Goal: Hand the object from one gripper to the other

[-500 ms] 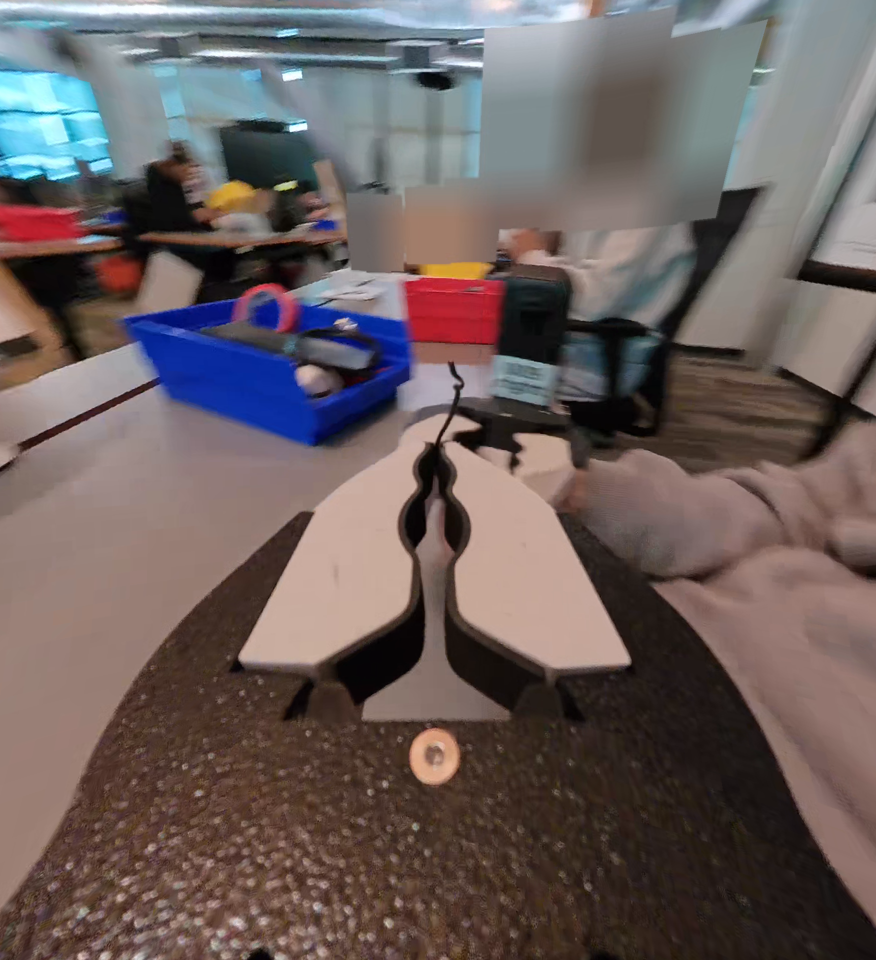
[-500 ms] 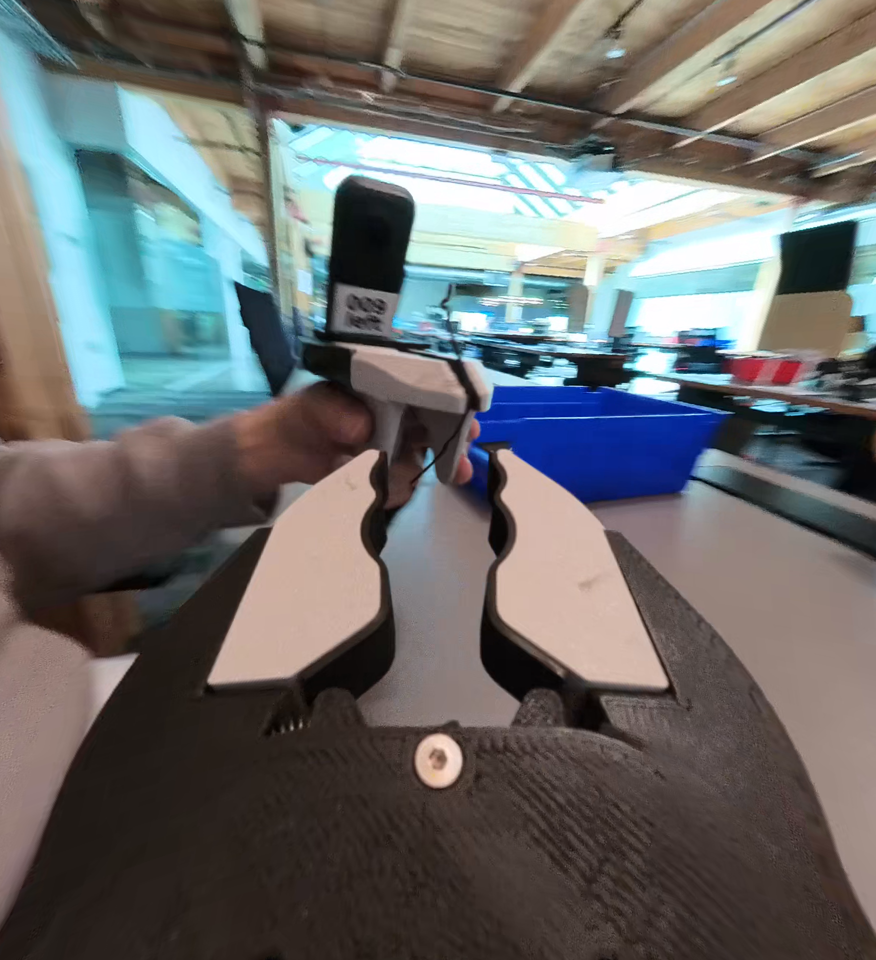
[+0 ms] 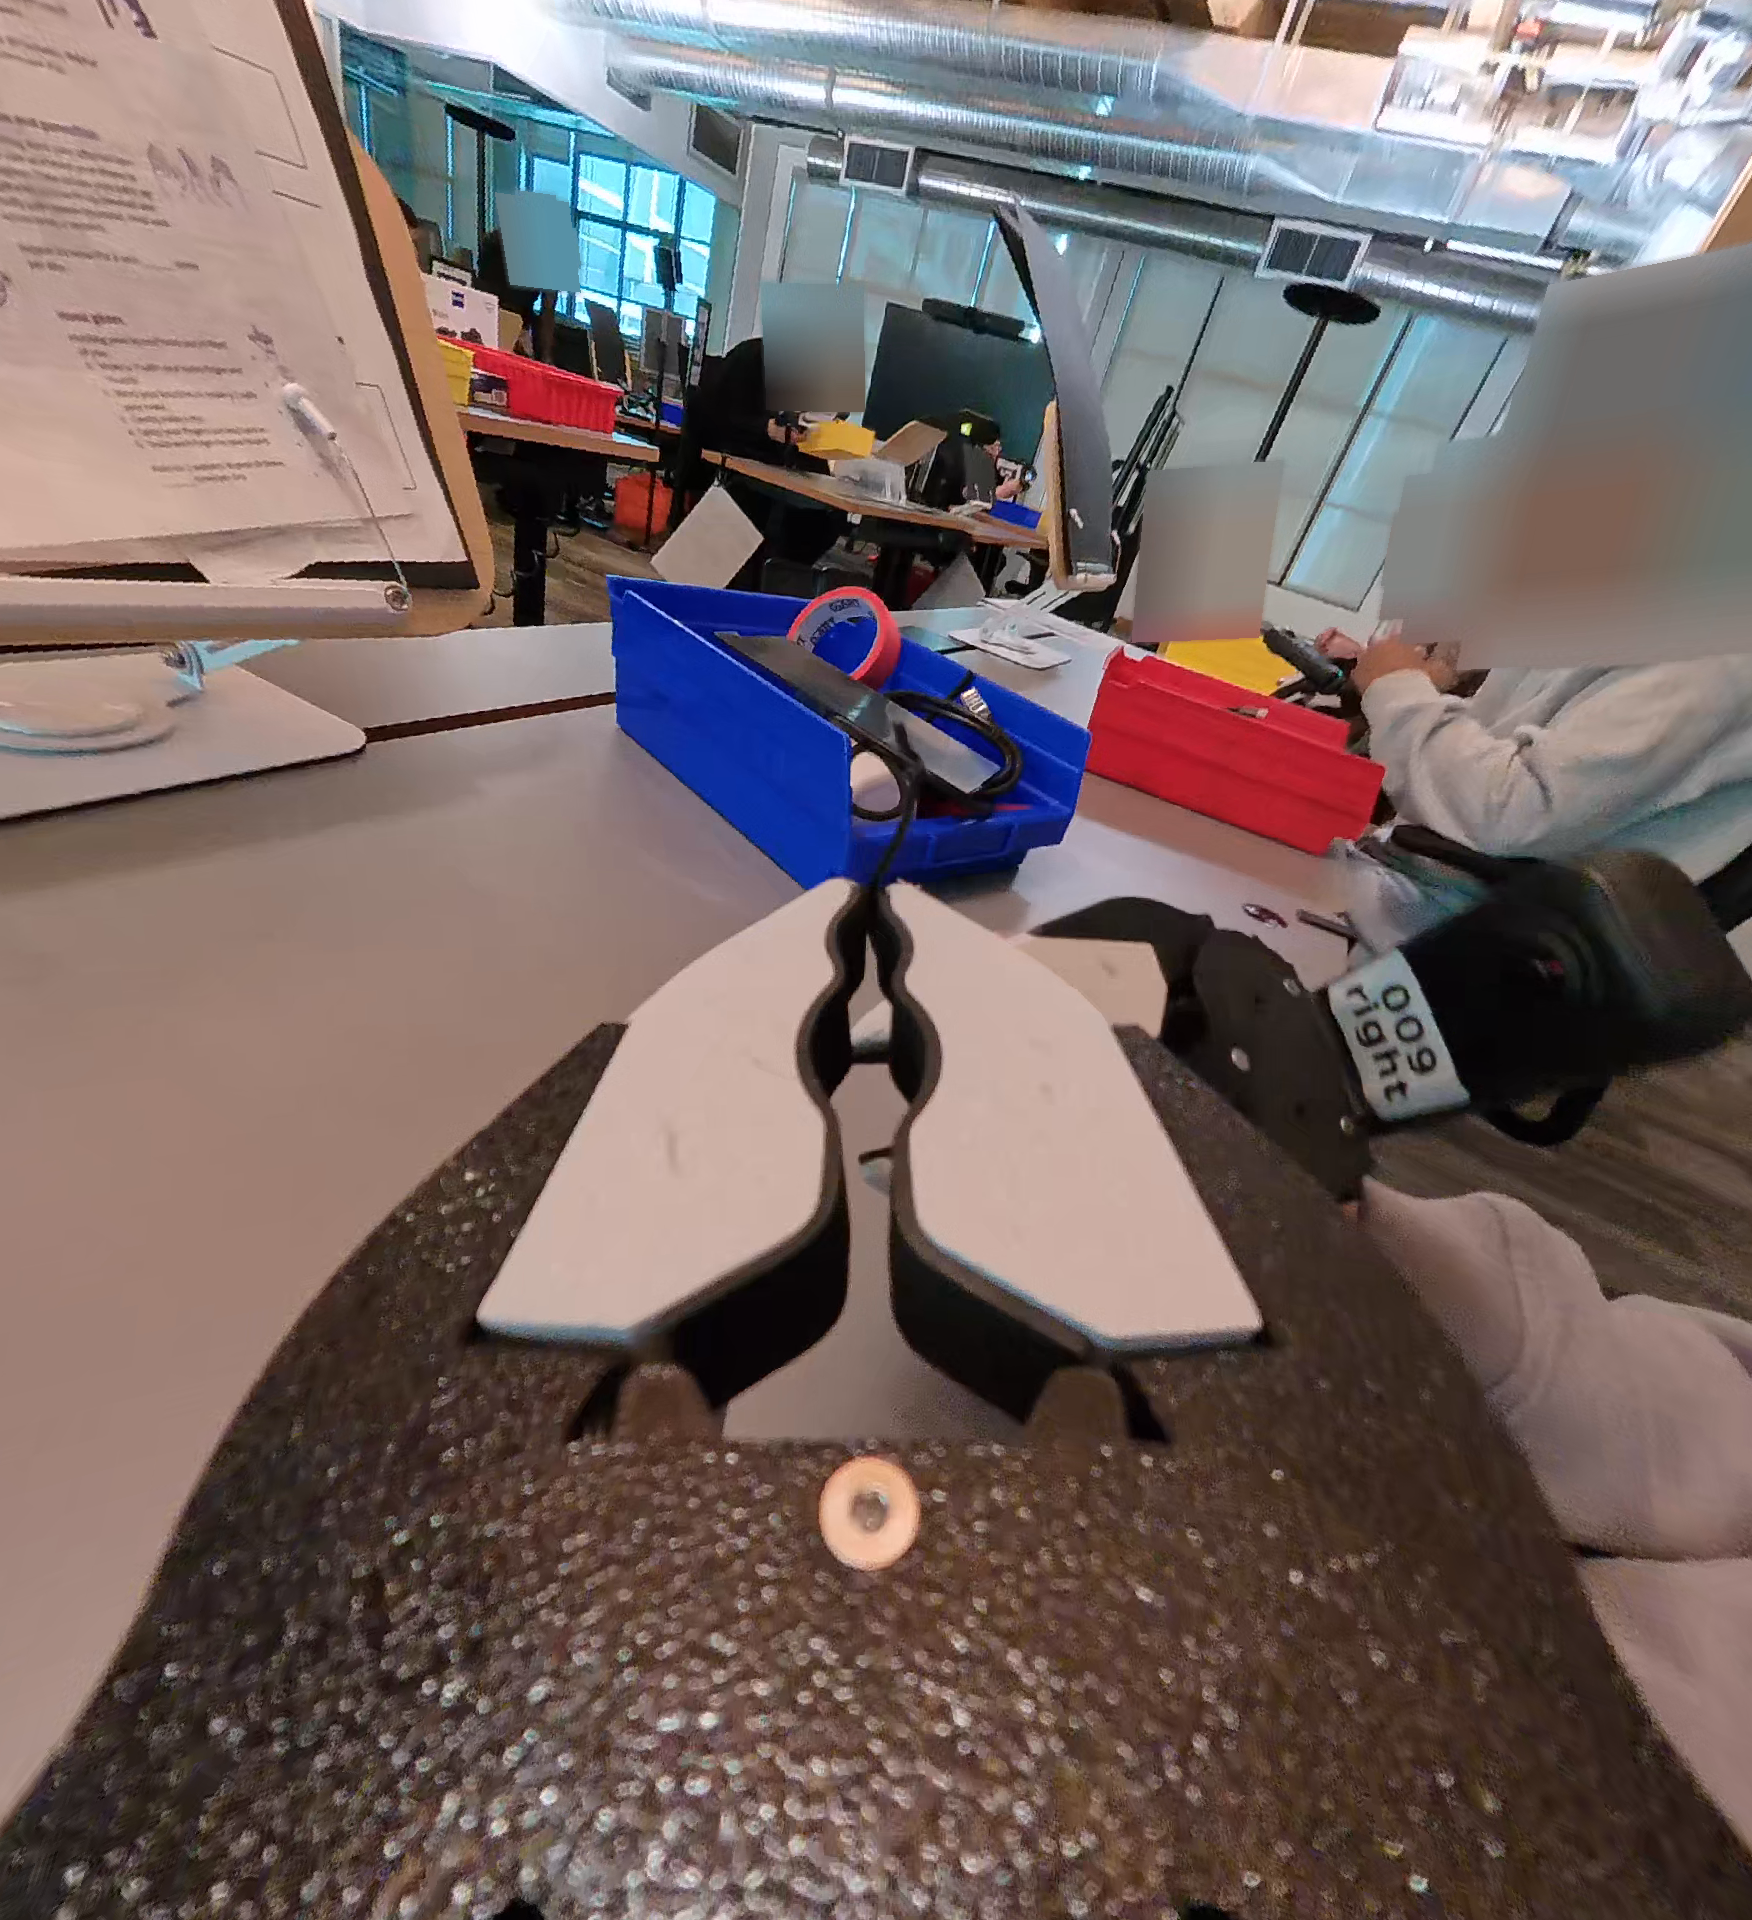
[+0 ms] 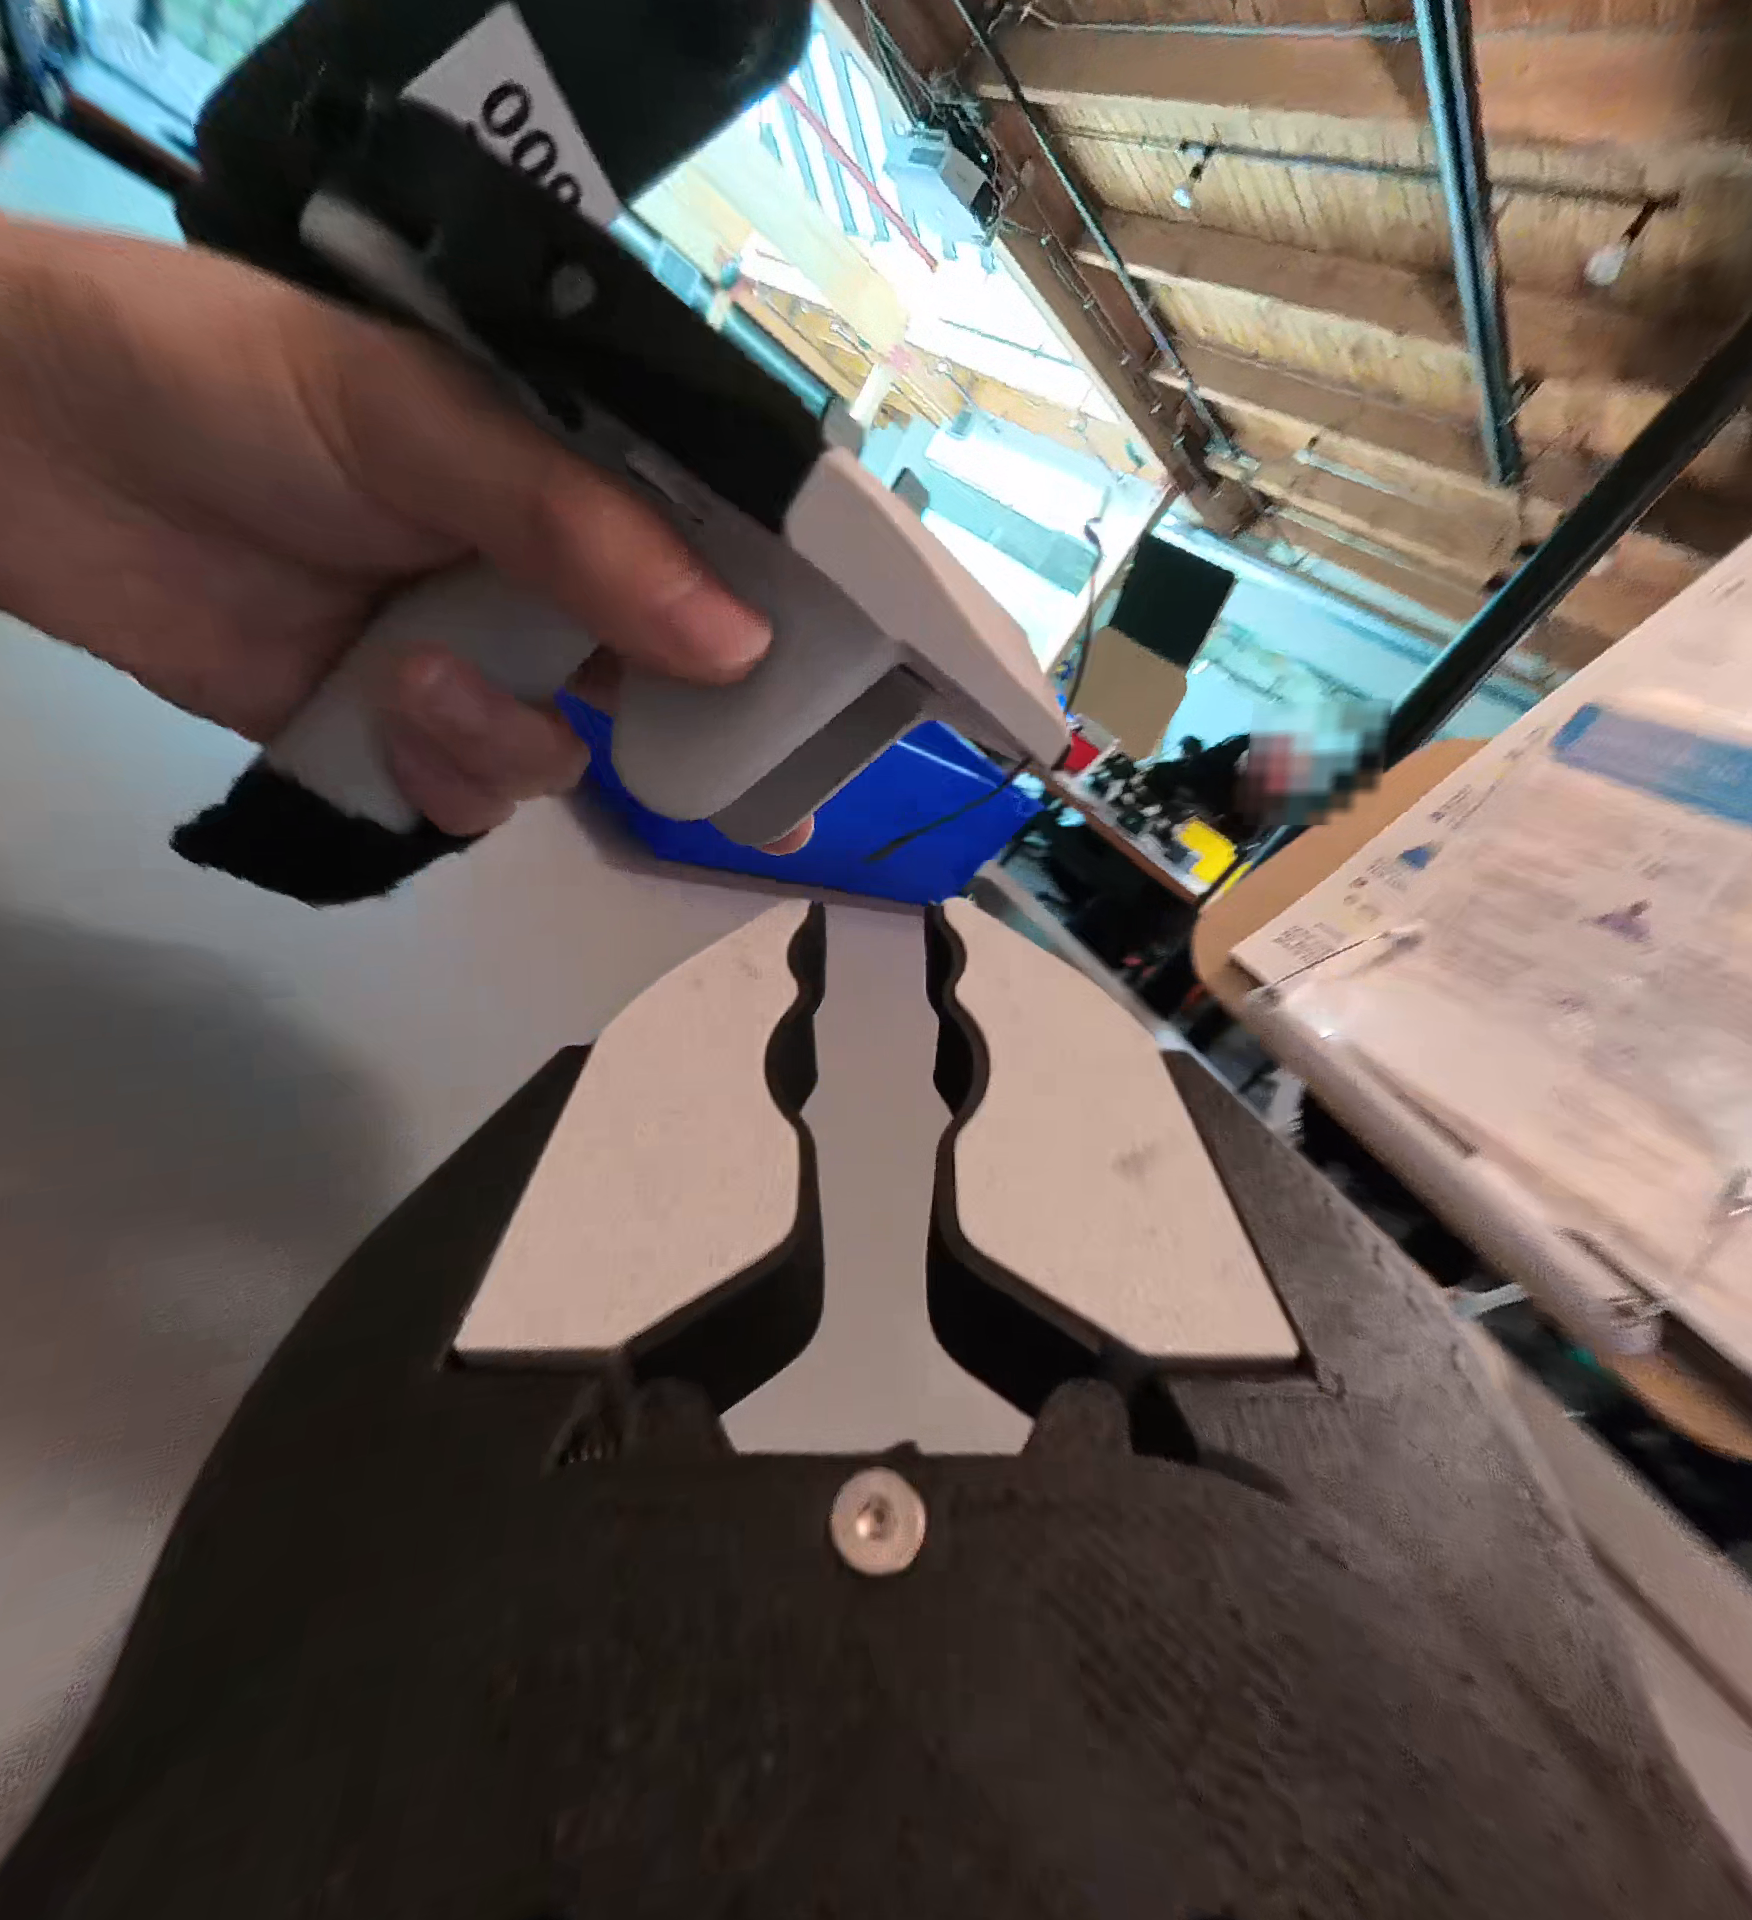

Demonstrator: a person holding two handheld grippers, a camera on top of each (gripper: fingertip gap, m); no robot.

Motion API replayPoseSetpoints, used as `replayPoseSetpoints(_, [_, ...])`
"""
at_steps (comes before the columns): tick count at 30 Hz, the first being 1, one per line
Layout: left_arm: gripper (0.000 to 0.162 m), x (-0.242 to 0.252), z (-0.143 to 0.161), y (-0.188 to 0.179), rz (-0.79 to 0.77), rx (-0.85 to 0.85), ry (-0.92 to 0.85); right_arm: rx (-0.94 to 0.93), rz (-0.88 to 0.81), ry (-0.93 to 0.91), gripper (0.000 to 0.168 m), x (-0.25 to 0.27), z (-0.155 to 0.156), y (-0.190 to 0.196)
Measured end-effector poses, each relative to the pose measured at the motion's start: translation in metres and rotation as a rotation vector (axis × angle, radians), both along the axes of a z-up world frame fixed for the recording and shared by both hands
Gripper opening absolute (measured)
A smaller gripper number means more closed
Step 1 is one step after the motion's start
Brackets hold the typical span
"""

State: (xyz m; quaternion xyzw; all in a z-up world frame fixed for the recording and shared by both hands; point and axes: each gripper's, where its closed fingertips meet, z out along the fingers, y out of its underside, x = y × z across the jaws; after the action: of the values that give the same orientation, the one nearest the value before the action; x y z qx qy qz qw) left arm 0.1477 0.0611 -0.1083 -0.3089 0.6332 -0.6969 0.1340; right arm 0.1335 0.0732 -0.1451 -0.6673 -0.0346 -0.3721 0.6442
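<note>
Two grippers here, both over a plain grey table [image 3: 228,987]. The left gripper [image 3: 867,904] has its jaws pressed together at the tips, pinching a thin black wire [image 3: 891,842]. That's the thing being handed over, so right now it's on the left side. From the left wrist view the wire sticks up out of the tips and visually runs into the clutter behind it, so where it ends is hard to tell from there.

The right wrist view is clearer. The left gripper [image 4: 1038,748] sits up and to the left, held in a bare hand [image 4: 228,468], and the wire [image 4: 939,821] pokes out of its tip, slanting down to the left. The right gripper [image 4: 872,914] has its jaws spread with a clear gap and nothing in it, only table showing through. The free end of the wire hangs just past those tips, not between them. This view is tilted and a bit blurry.

Other stuff: a blue bin [image 3: 747,727] just beyond the left tips, holding a roll of red tape [image 3: 841,634] and a black cable. There's a red bin [image 3: 1225,748] to its right and a document stand with printed sheets [image 3: 124,312] off to the left.
</note>
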Motion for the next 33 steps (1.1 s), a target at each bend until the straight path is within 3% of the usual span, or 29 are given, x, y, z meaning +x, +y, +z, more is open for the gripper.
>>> replayPoseSetpoints(7, [0.001, 0.006, -0.002, 0.008, 0.044, -0.104, 0.122, -0.063, -0.185, -0.400, 0.019, -0.001, 0.019, -0.011])
replayPoseSetpoints(14, [0.001, 0.010, -0.011, 0.008, 0.007, -0.195, 0.250, -0.243, -0.237, -0.575, 0.018, -0.004, 0.008, 0.000])
replayPoseSetpoints(27, [0.001, 0.012, -0.017, 0.007, 0.000, -0.197, 0.276, -0.218, -0.225, -0.559, 0.000, -0.005, 0.010, -0.001])
replayPoseSetpoints(33, [0.005, 0.010, 0.001, 0.011, -0.017, -0.247, 0.151, 0.023, -0.114, -0.341, 0.000, -0.009, 0.028, -0.009])
